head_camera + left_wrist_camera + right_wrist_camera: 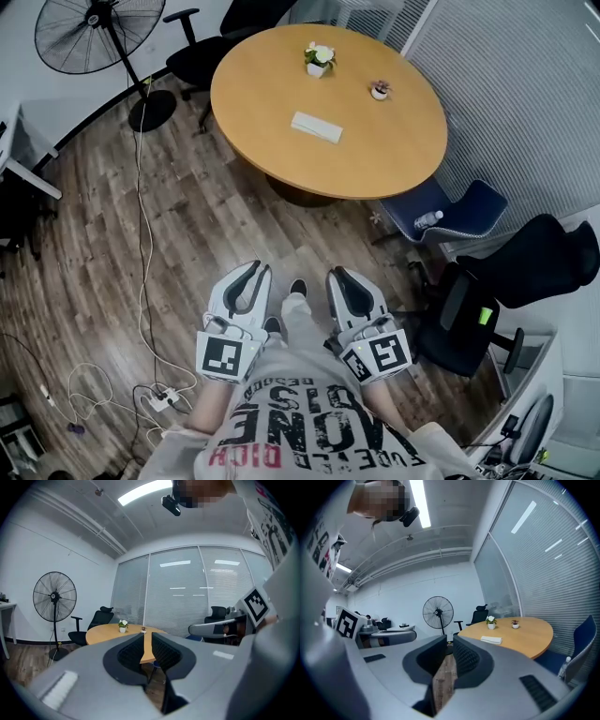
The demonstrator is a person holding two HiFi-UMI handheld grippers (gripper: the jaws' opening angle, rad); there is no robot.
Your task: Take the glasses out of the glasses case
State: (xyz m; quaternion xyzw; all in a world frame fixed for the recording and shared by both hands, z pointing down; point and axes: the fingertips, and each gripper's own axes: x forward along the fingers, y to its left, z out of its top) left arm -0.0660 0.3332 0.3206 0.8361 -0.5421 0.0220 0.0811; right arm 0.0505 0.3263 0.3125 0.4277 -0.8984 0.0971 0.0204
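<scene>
Left tongs (258, 269) narrowly apart, empty; right tongs (335, 274) closed, empty. White glasses case (316, 127) on round surface (403, 159), well apart; wood floor (206, 225) between.

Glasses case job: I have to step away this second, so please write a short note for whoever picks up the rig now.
Left claw: slightly apart, nothing in it.
Right claw: shut, nothing in it.
Both are held in front of the person, pointing toward the round table and well short of it.
Glasses case: white, lying flat near the middle of the table. It looks closed and no glasses show. A flower pot and a smaller pot stand beyond it.
Done: nothing yet.
Left: walk up, steady the case, open it, lift the glasses out.
</scene>
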